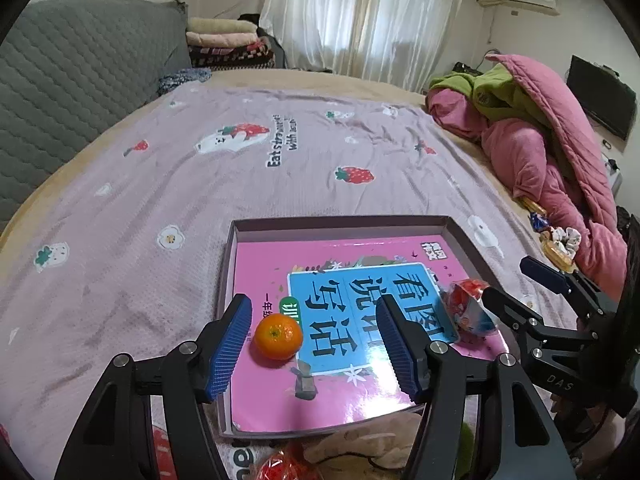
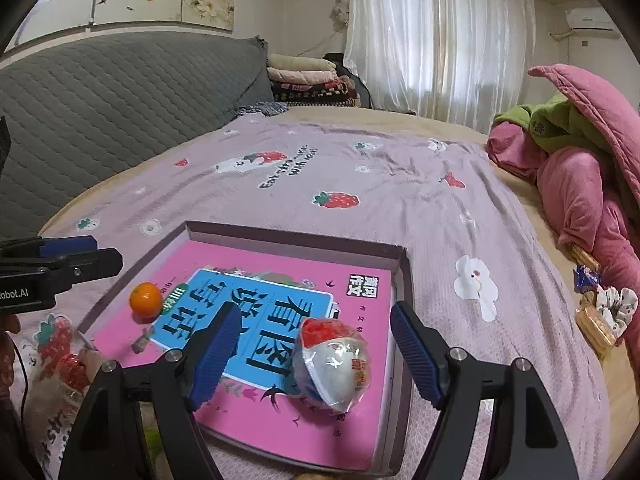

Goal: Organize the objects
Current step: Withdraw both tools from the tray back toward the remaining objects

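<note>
I have both grippers over the near edge of the bed (image 1: pixel 168 184). My left gripper (image 1: pixel 314 346) is spread wide and holds nothing; the orange (image 1: pixel 278 336) sits on the book (image 1: pixel 344 384) between its fingers, just beside the left pad without clearly touching it. In the right wrist view that orange (image 2: pixel 146 299) shows at left center, resting on the book's (image 2: pixel 280 276) pink cover inside the tray (image 2: pixel 296 240).

My right gripper (image 2: pixel 314 354) is also wide open and empty. The wrapped snack (image 2: pixel 334 364) lies on the book between its fingers, at lower center of the frame, near the tray's right wall. From the left wrist view the same snack (image 1: pixel 468 312) is at right center, with the right gripper (image 1: pixel 520 284) just beside it.

At the far right of the frame, a pink quilt (image 2: pixel 580 184) is heaped on the bed.
</note>
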Demonstrator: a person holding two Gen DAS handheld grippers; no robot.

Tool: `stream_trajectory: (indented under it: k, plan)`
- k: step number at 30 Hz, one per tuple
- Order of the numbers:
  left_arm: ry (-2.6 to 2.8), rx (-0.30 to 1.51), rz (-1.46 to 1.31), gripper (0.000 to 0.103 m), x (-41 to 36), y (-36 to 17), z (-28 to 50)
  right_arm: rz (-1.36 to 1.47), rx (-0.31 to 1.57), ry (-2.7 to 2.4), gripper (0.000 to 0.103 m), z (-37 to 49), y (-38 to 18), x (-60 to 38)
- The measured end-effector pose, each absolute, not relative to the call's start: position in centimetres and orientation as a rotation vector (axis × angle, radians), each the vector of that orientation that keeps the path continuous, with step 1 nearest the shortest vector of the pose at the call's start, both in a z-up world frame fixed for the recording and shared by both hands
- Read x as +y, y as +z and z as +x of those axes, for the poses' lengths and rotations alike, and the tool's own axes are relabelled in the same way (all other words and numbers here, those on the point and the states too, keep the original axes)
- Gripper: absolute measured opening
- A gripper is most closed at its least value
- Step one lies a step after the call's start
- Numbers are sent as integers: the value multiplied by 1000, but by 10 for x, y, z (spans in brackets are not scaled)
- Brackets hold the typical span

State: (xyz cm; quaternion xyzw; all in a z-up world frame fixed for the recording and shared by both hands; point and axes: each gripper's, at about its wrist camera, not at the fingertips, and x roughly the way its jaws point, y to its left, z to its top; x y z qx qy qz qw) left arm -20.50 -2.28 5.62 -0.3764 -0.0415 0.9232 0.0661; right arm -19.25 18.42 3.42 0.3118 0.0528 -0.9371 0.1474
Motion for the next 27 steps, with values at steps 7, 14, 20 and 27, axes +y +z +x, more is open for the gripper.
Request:
stream_trajectory:
  k: [7, 14, 20, 27]
  plan:
    - [2785, -112, -1103, 66, -22, 64, -191, 811, 191, -2711, 77, -177, 47, 182]
    - [2788, -113, -1092, 67, -26, 66, -174, 780, 192, -2695, 77, -163, 53, 180]
    - [2801, -91, -1074, 67, -28, 62, -158, 760, 170, -2687, 79, -145, 56, 183]
    - [2788, -120, -1110, 67, -35, 49, -142, 759, 148, -2686, 79, -127, 57, 186]
